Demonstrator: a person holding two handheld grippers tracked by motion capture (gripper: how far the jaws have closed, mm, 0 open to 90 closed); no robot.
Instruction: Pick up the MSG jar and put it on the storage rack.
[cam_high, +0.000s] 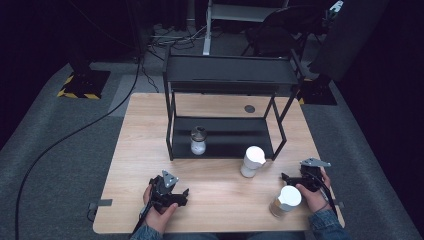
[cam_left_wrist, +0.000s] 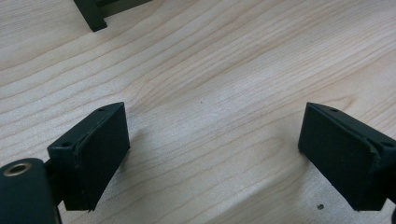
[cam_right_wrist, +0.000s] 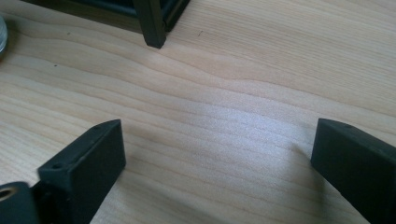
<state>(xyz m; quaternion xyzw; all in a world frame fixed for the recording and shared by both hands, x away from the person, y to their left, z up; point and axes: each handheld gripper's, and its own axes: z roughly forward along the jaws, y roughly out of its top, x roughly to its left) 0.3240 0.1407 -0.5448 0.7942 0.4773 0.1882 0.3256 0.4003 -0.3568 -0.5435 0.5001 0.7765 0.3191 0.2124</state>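
Nearest us, at the lower edge of the high view, we hold both tools low over the desk (cam_high: 215, 180). Our left tool (cam_high: 181, 196), lower centre-left, has its jaws spread wide on bare wood, and so does our right tool (cam_high: 289, 178) at lower right. Touching or just beside the right hand stands a white-lidded jar (cam_high: 286, 201). A little farther up, toward centre-right, a second white-capped bottle (cam_high: 251, 161) stands upright, just in front of the rack's right front leg. It lies up and to the left of our right tool, which is clearly the nearer one. Farther still, a small clear jar (cam_high: 198, 141) sits on the lower shelf of the black rack (cam_high: 230, 75).
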